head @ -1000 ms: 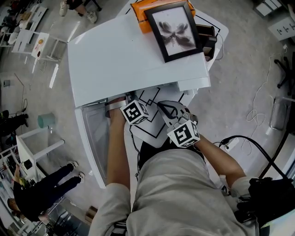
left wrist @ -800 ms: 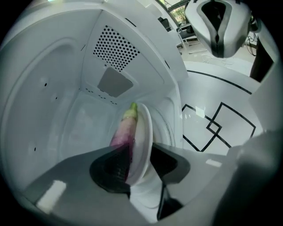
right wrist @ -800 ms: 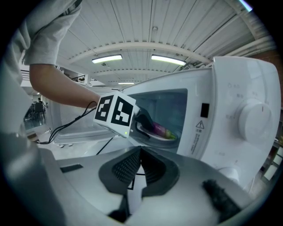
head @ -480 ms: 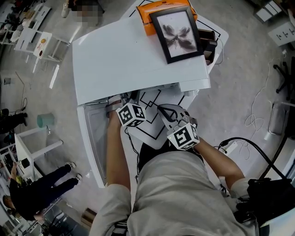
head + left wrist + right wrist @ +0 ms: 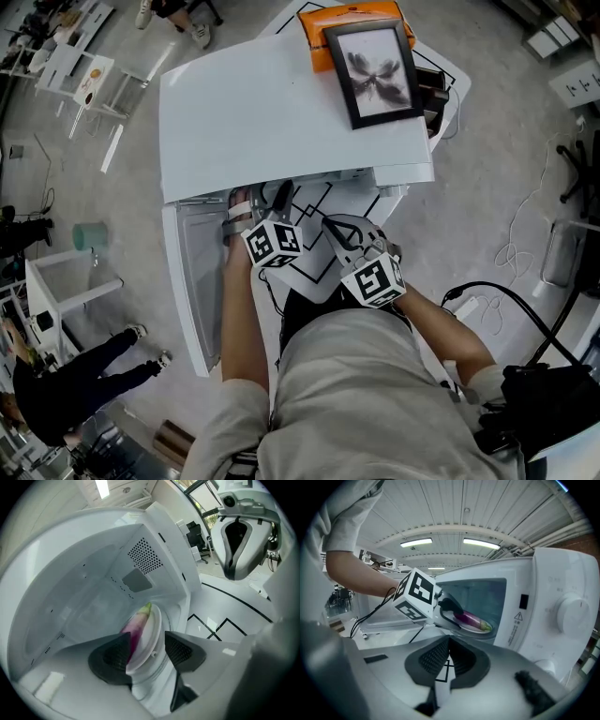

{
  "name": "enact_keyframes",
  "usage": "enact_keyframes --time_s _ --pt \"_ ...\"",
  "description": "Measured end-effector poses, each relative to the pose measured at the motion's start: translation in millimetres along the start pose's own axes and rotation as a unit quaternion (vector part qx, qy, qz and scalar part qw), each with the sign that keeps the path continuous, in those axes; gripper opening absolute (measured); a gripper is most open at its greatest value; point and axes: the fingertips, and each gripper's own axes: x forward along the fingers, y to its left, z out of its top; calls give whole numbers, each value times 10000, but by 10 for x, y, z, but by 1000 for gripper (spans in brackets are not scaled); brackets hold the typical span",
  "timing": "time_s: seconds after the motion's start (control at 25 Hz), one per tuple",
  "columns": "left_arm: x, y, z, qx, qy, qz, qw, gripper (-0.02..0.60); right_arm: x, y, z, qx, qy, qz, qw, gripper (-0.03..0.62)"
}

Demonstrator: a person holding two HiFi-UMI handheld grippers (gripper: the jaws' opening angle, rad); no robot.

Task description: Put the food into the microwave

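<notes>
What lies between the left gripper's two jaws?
The plate with the eggplant, inside the microwave. The left gripper view shows it; the jaws of the left gripper have just been opening.

Left gripper (image 5: 147,640): the 2 jaws stand wide apart and have just been opening. The rim of the plate (image 5: 151,629) sits between the pads, unclamped. The gripper points forward and somewhat downward. Left forearm (image 5: 239,319) is bare and stretched out straight behind it.

Right gripper (image 5: 448,641): the 2 jaws are closed pad to pad, with nothing between them. It sits just right of the left gripper and slightly behind it, tilted a little downward. Right forearm (image 5: 441,323) is bare and angles in from the elbow.
</notes>
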Motion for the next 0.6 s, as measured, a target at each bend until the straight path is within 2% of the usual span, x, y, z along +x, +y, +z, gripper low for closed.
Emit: enact_keyframes --time_s 0.32,0.48,0.6 --pt "-230 -54 132 -362 -221 143 9990 235 -22 25 31 -61 -10 54 10000 11" --pt "-347 -103 193 -877 -403 160 9952 230 -53 17 52 -73 -53 54 9999 11" --pt "-442 -156 223 -1338 -518 206 9894 191 -80 17 49 -70 -56 66 9999 11"
